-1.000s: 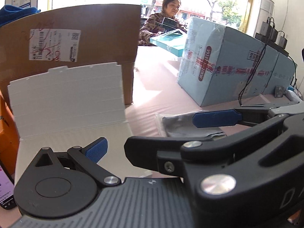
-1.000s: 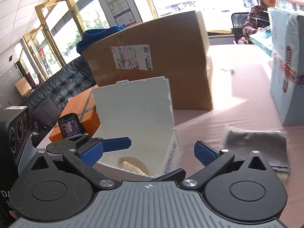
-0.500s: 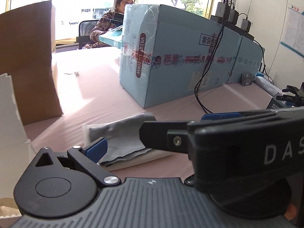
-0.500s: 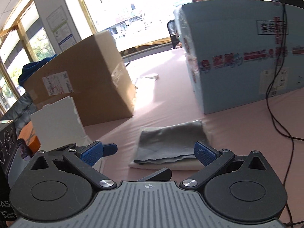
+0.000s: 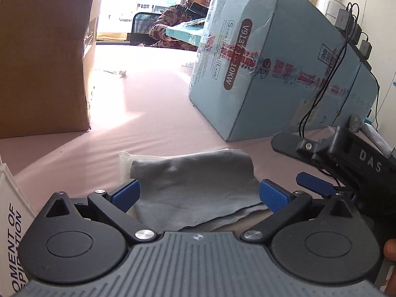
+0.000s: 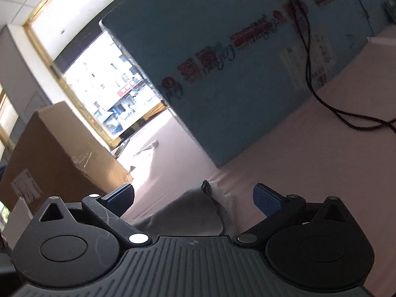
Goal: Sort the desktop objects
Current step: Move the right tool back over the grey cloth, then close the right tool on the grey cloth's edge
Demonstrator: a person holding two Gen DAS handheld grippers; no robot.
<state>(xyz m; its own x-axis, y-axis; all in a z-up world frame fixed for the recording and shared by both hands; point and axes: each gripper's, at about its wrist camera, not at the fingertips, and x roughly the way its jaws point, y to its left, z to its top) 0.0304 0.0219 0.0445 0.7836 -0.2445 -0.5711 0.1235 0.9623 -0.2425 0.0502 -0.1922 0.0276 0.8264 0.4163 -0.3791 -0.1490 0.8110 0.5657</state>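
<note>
Grey soft folded cloth [image 5: 195, 185] lies on the table between the wide-open left tongs [image 5: 199, 194], right tongs [image 6: 193, 198] open too, nothing picked up yet.

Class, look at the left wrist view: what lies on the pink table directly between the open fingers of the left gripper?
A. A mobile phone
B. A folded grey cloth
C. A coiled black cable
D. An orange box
B: the folded grey cloth lies on the pink table right between the blue pads of the left gripper, whose jaws stand wide apart.
</note>
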